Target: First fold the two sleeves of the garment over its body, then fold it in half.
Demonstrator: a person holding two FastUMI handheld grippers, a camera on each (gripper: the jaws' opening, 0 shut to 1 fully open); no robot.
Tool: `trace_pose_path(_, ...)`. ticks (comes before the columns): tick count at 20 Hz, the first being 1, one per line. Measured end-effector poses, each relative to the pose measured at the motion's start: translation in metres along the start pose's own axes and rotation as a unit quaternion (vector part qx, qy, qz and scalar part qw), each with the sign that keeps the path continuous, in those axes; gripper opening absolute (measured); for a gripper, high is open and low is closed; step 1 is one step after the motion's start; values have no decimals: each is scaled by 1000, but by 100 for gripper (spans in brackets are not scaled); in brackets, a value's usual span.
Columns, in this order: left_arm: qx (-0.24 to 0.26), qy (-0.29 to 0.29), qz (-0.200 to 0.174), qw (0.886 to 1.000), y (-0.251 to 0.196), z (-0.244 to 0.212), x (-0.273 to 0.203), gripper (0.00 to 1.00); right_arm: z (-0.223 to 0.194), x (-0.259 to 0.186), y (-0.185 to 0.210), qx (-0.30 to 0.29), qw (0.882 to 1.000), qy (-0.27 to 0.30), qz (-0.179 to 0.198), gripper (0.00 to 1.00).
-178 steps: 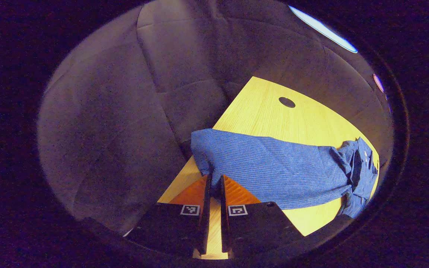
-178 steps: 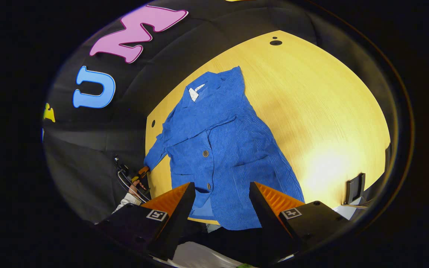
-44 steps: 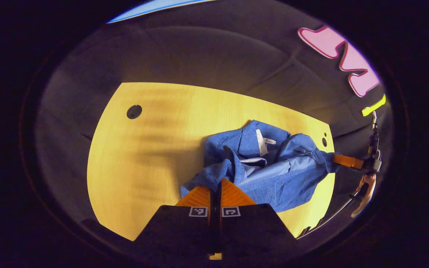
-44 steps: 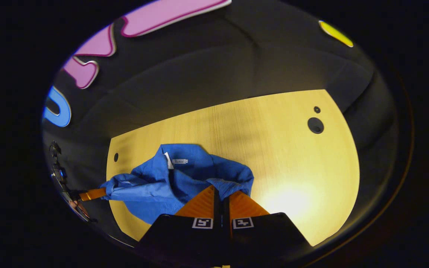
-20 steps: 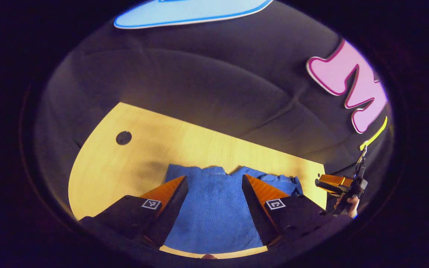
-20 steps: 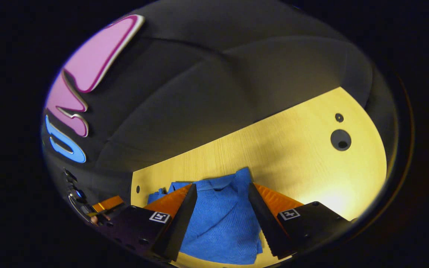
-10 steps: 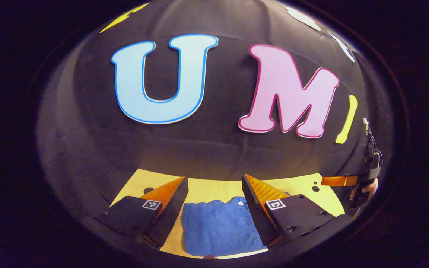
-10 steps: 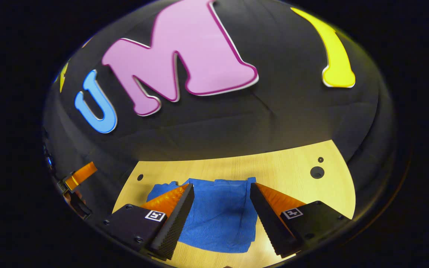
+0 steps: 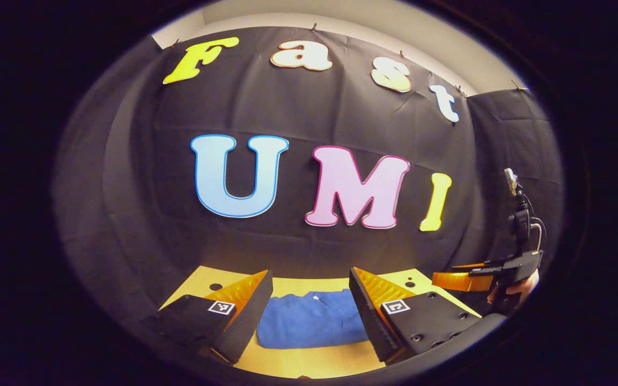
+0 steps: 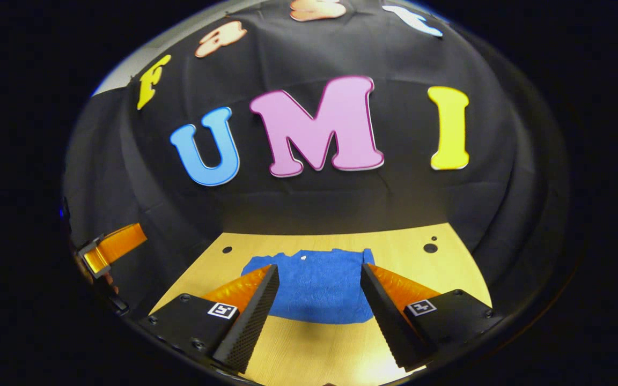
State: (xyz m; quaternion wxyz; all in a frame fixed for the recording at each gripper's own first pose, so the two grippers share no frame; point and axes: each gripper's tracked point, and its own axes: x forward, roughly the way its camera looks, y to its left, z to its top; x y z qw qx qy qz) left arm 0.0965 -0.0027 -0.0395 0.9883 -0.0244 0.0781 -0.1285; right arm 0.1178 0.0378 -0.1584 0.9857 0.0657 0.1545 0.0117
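Garment (image 10: 317, 287) folded on table (image 10: 309, 348) — both grippers spread, clear.

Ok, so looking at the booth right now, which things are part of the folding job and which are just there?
Part of the job:
- blue garment, lying folded on the table
- left tool, open, off the cloth
- right tool, open, off the cloth

Just there:
- wooden table
- round holes in the table top
- black cloth wall
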Motion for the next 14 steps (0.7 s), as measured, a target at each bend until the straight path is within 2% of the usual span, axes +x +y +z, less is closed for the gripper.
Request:
trace_pose_path(2, 20, -19, 5, 1000, -2, -6, -40, 80, 5, -43, 10, -13, 999, -44, -15, 98)
trace_pose_path(6, 16, -41, -5, 999, -32, -12, -100, 82, 5, -116, 33, -40, 993, -105, -22, 97)
trace_pose_path(10, 53, -63, 17, 996, -44, -4, -122, 82, 0, -147, 50, -36, 989, -145, -2, 96)
trace_pose_path(14, 38, -95, 32, 994, -50, 11, -133, 82, 18, -169, 50, -57, 979, -197, -4, 100)
